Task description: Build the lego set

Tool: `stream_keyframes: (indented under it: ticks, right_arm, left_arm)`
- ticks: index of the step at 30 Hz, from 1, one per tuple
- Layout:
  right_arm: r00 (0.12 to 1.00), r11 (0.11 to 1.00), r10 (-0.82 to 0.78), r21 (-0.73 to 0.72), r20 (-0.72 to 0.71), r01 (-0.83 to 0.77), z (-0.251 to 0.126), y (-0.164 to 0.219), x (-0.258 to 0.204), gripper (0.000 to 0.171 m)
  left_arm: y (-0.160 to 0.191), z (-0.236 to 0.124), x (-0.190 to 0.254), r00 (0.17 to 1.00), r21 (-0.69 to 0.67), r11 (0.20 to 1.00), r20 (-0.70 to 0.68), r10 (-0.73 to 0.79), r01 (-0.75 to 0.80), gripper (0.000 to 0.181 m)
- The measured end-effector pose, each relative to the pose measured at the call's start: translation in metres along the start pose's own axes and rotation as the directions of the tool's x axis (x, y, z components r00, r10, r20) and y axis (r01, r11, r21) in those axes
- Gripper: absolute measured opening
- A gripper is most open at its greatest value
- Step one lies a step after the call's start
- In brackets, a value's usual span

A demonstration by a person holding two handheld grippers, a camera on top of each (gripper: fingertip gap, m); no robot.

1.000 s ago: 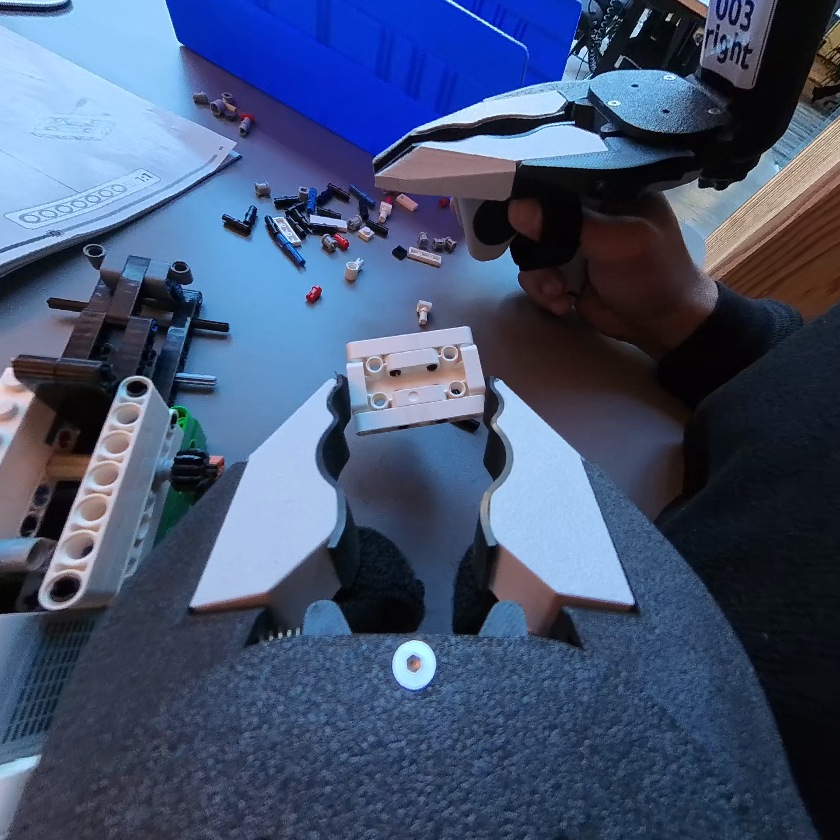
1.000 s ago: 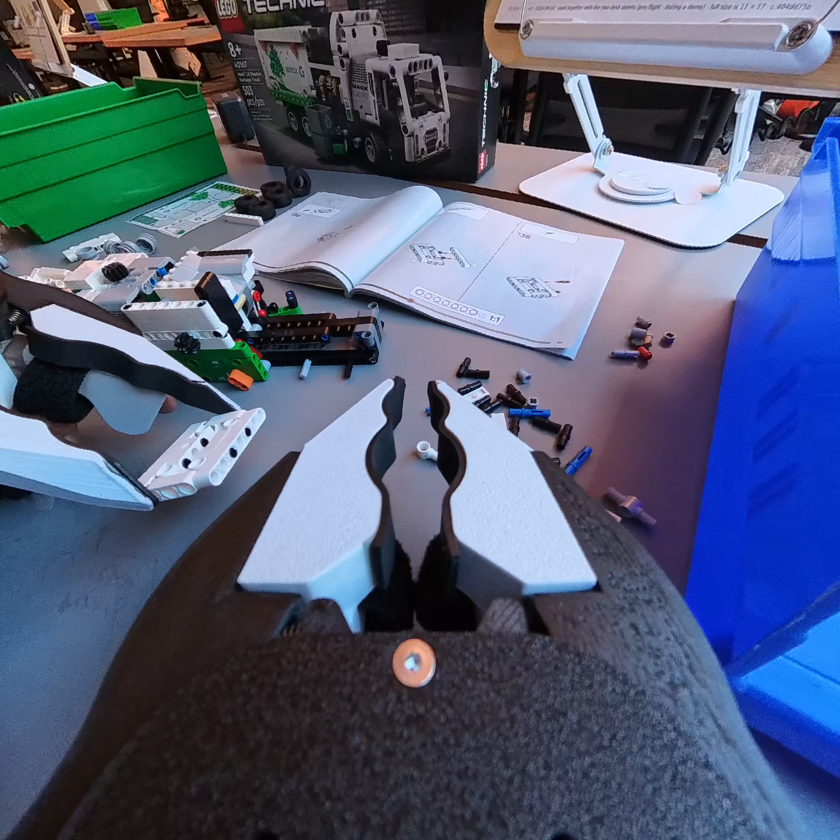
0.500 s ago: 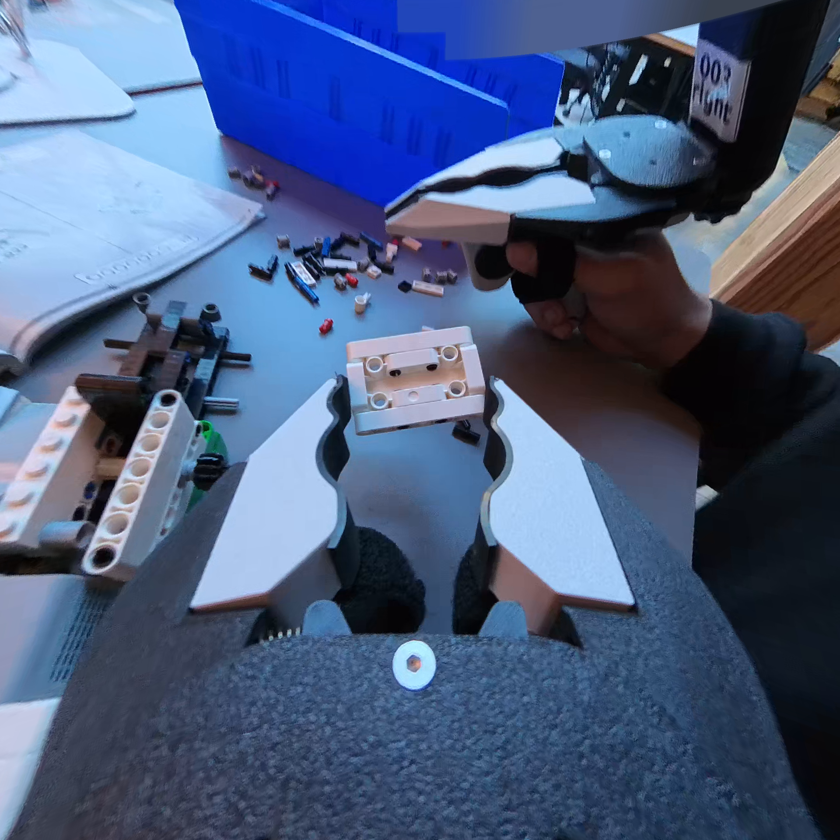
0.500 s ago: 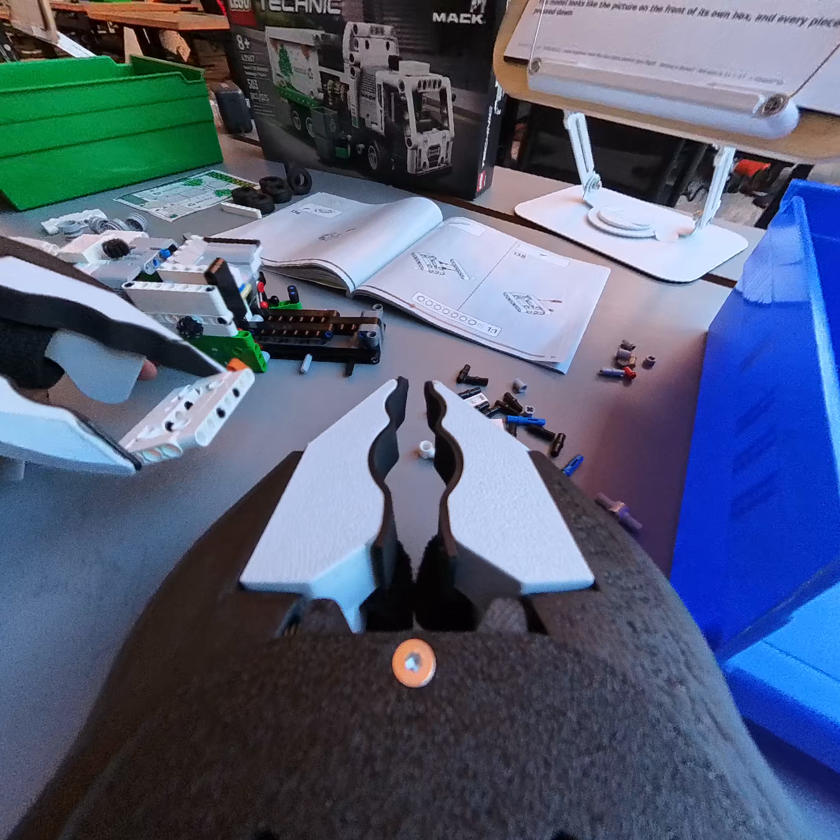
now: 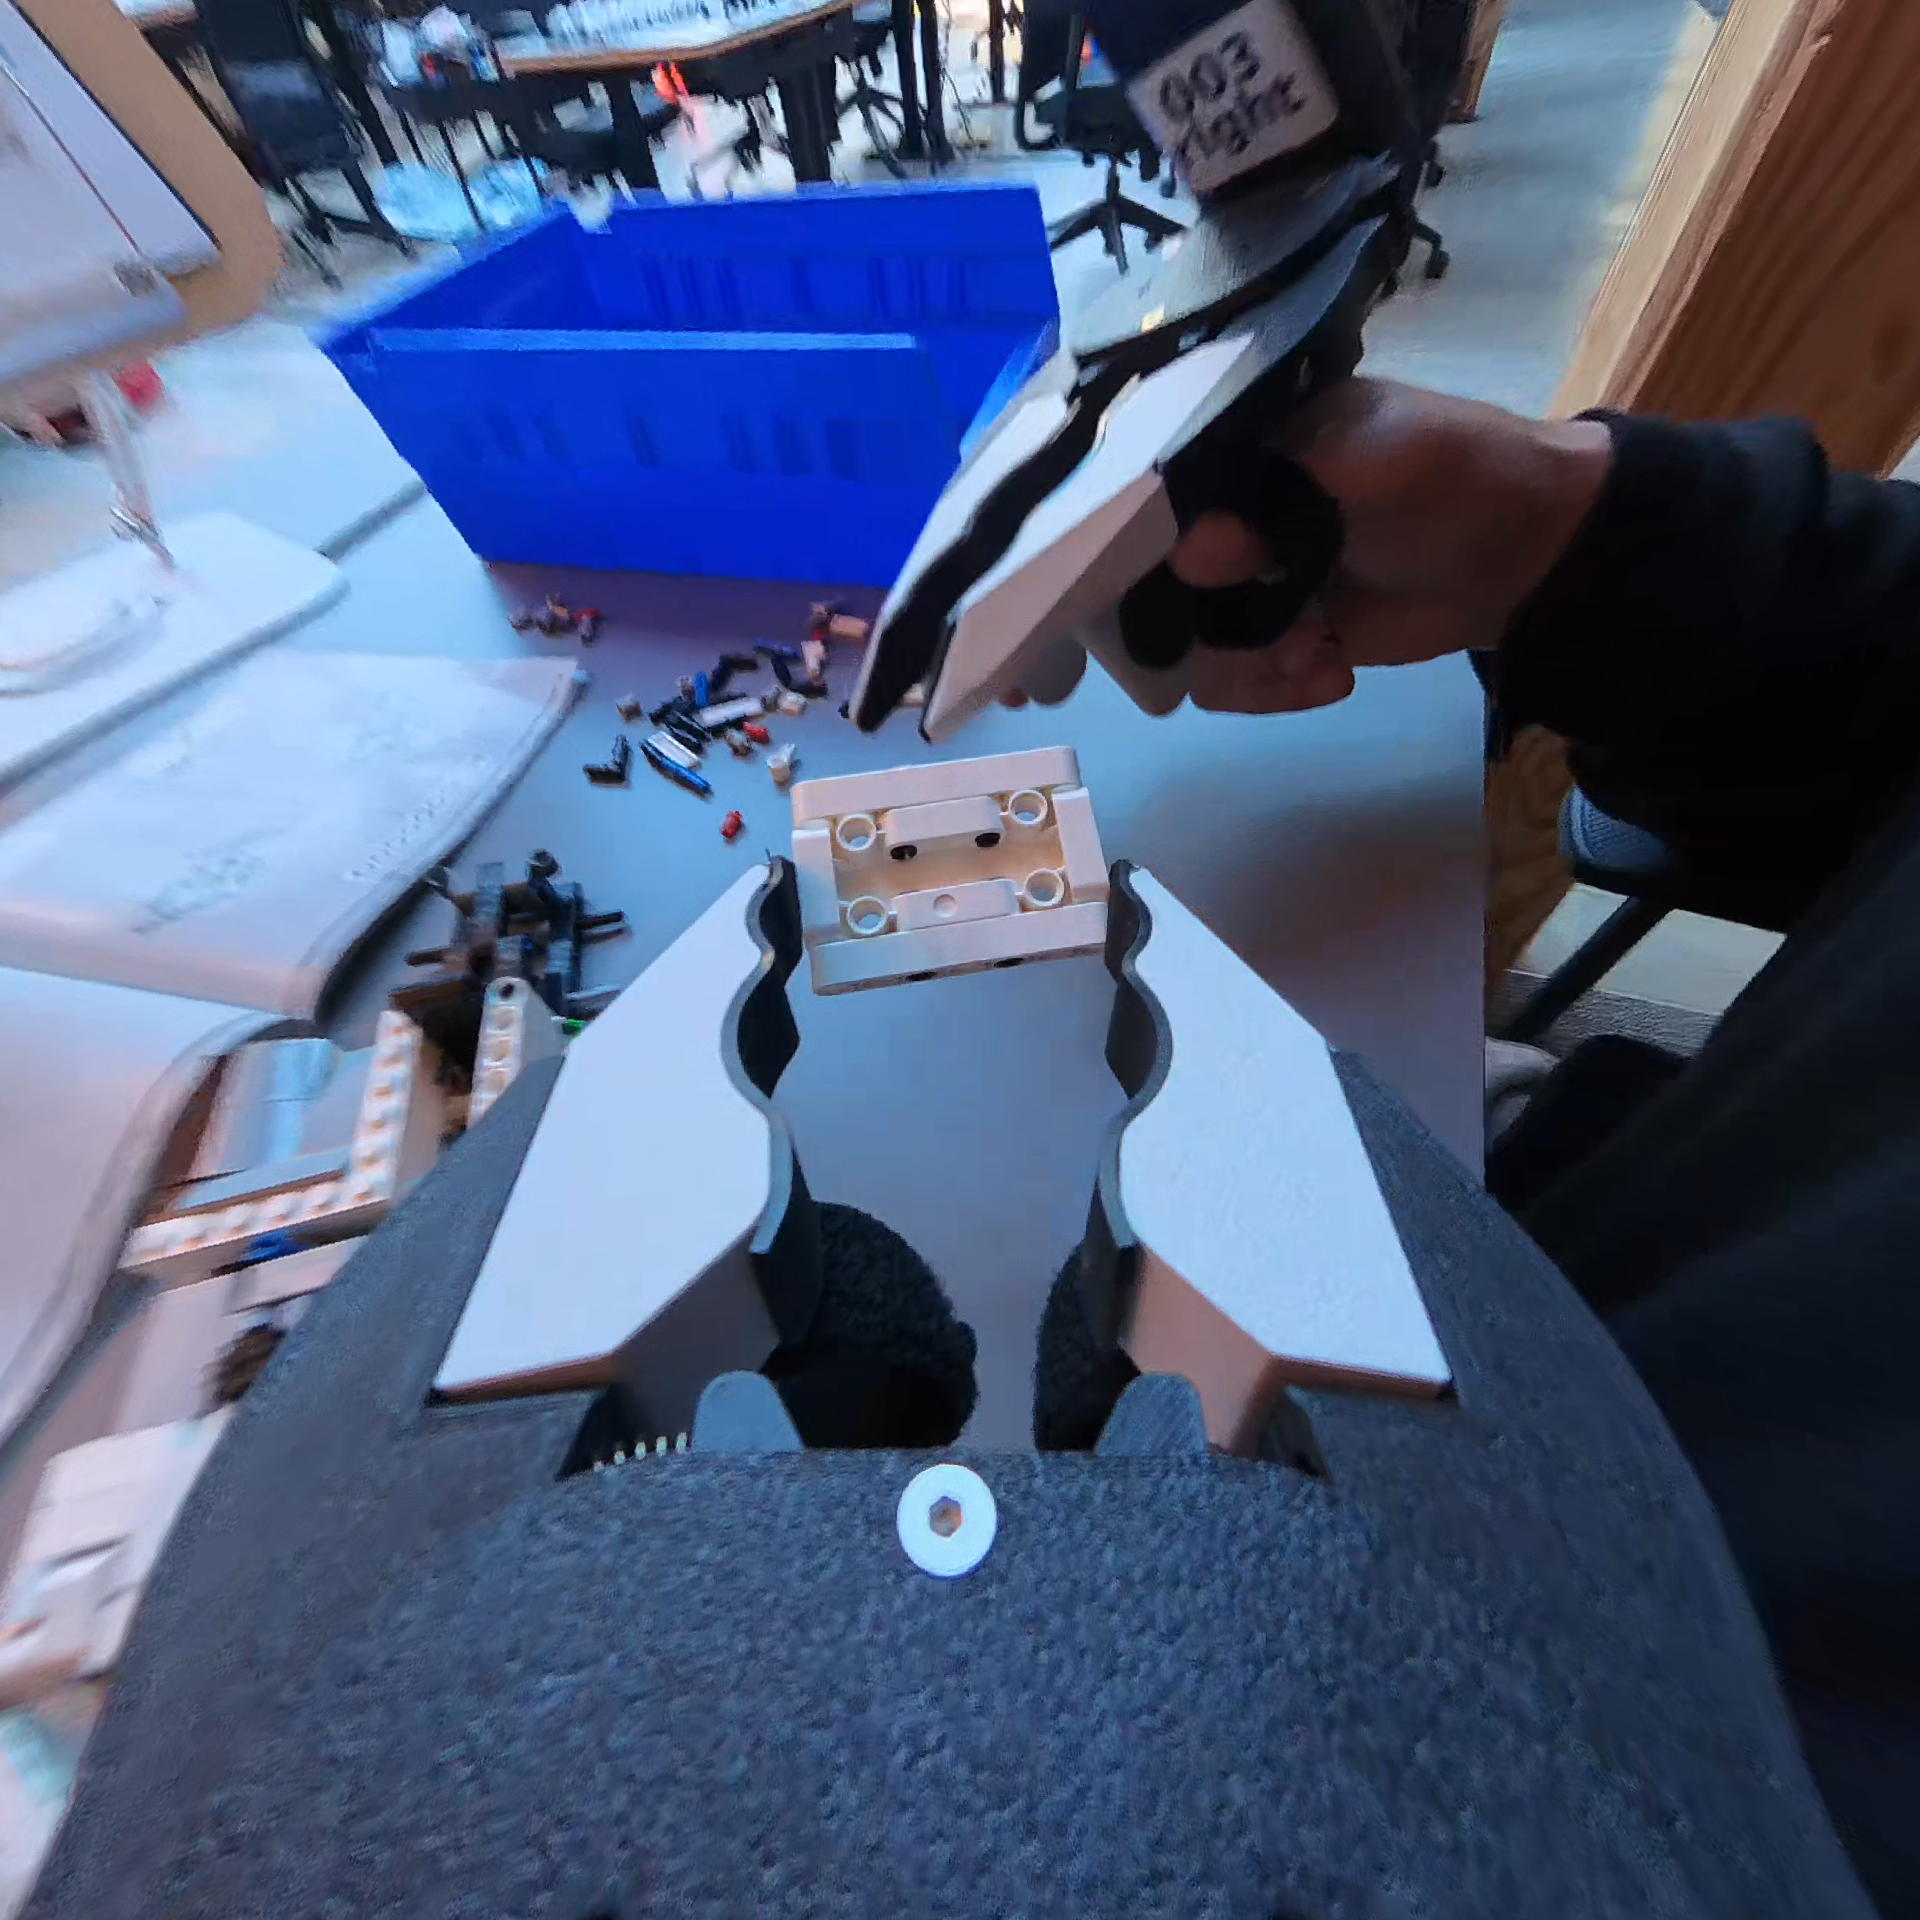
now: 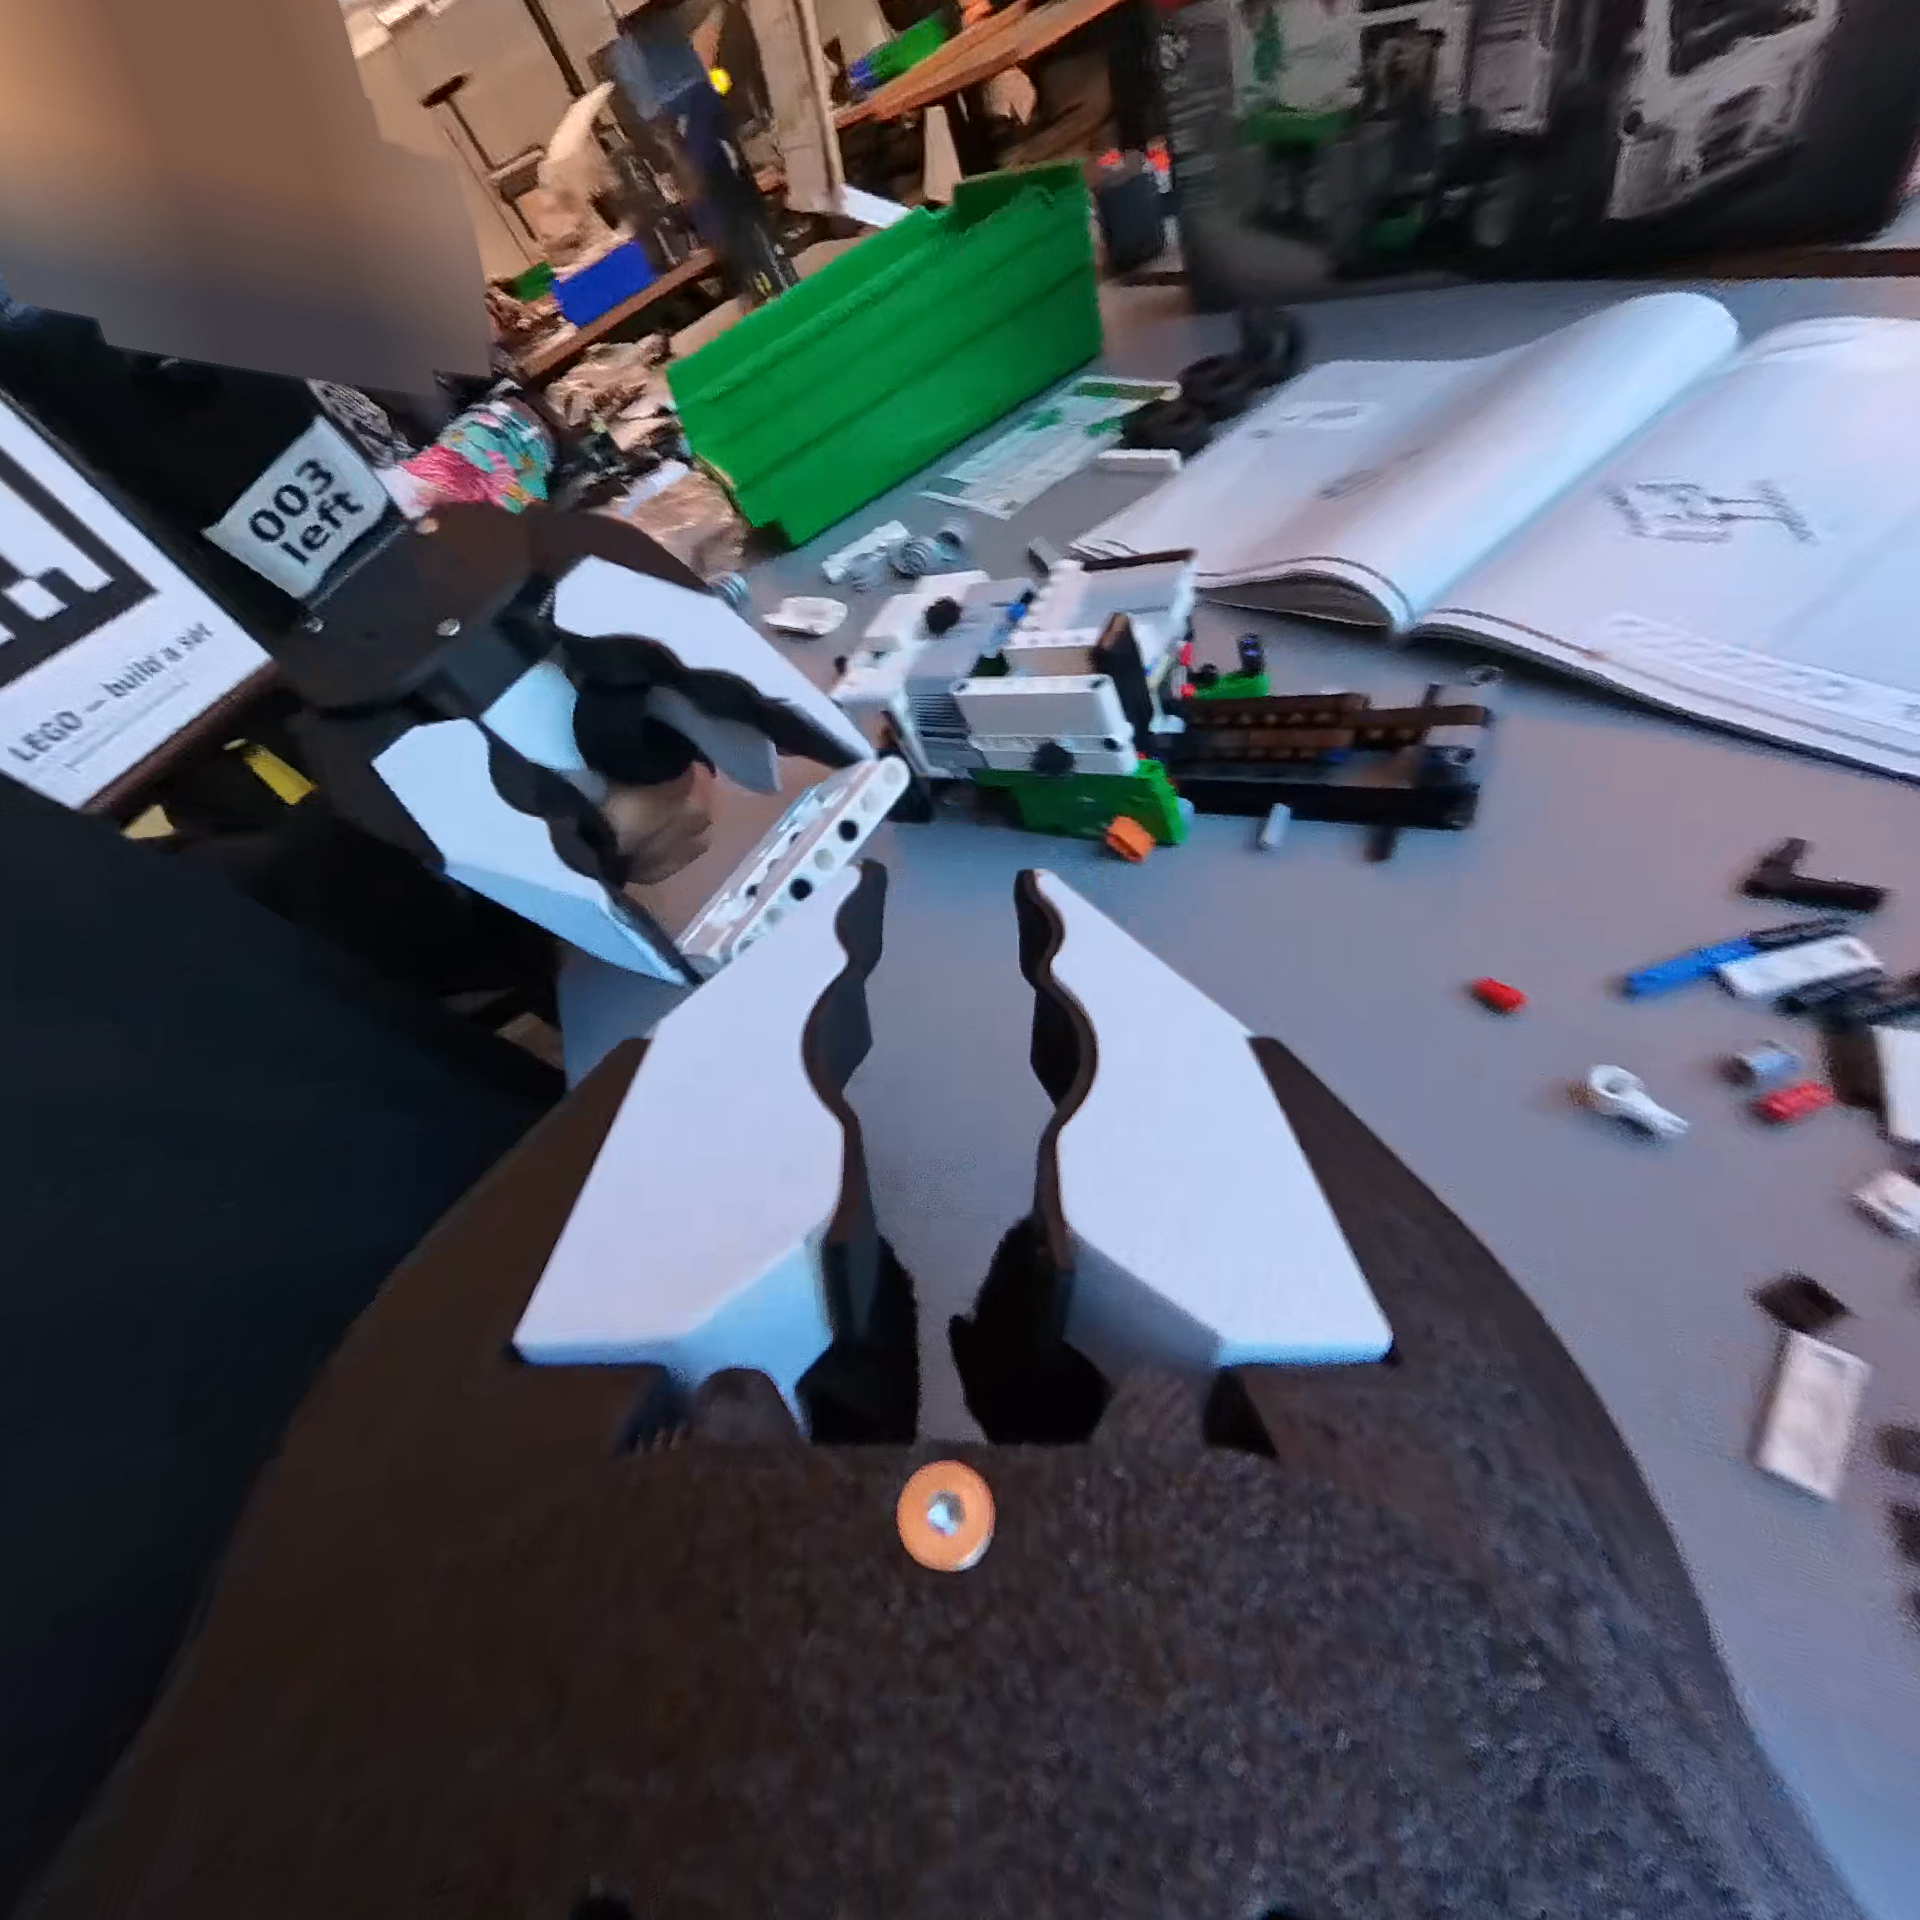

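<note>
Many loose pins beyond white frame; blue bin behind.

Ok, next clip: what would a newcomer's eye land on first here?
Probably the white frame piece clamped between the left gripper tips at centre, lifted off the grey table. Next, the right gripper, empty, pointing down at it from above, and the big blue bin behind.
</note>
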State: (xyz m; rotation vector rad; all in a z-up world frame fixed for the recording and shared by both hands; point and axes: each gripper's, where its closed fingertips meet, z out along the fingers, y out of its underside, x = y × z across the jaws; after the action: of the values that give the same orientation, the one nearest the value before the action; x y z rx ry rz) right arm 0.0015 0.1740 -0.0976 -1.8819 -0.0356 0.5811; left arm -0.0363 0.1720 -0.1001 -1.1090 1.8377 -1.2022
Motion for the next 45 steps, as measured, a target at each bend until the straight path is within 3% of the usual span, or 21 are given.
stream_keyframes:
  ticks: [1,7,17,27,29,30,33,38,42,45]
  right_arm:
    - [1.0,1.0,0.004,0.012,0.009,-0.004,0.002,-0.001,-0.006,0.025]
    - [0.964,0.972,0.176,0.116,0.201,-0.202,0.01,-0.012,-0.047,0.025]
    - [0.873,0.913,0.334,0.107,0.356,-0.393,0.013,-0.007,-0.075,0.025]
    - [0.897,0.935,0.306,0.075,0.318,-0.346,0.018,0.002,-0.079,0.01]
    - [0.901,0.935,0.313,0.067,0.301,-0.347,0.019,0.004,-0.074,0.008]
    - [0.905,0.935,0.309,0.081,0.293,-0.345,0.019,0.004,-0.071,0.007]
    - [0.9,0.924,0.313,0.122,0.302,-0.363,0.014,-0.001,-0.066,0.007]
    - [0.903,0.904,0.295,0.217,0.312,-0.369,0.0,-0.016,-0.054,0.007]
    - [0.905,0.911,0.174,0.286,0.389,-0.298,-0.015,-0.025,-0.062,0.007]
    - [0.937,0.938,0.06,0.3,0.344,-0.171,-0.024,-0.022,-0.063,0.007]
  left_arm:
    - [-0.004,-0.006,0.0,1.0,0.009,1.0,0.014,0.024,-0.024,0.058]
    - [-0.015,-0.032,0.009,0.987,0.041,0.989,0.079,0.138,-0.141,0.058]
    - [-0.011,-0.043,0.017,0.977,0.053,0.981,0.121,0.178,-0.185,0.058]
    - [-0.006,-0.038,0.018,0.976,0.045,0.983,0.14,0.167,-0.175,0.058]
    - [-0.011,-0.041,0.016,0.978,0.095,0.983,0.15,0.143,-0.158,0.048]
    - [-0.014,-0.043,0.012,0.982,0.125,0.984,0.152,0.11,-0.129,0.045]
    - [-0.016,-0.047,0.001,0.993,0.178,0.983,0.096,-0.068,0.05,0.059]
    - [-0.014,-0.041,-0.004,0.965,0.218,0.94,-0.03,-0.261,0.261,0.055]
    - [-0.016,-0.028,0.002,0.973,0.208,0.951,-0.064,-0.222,0.23,0.047]
    - [-0.012,-0.018,0.01,0.983,0.177,0.968,-0.082,-0.164,0.176,0.044]
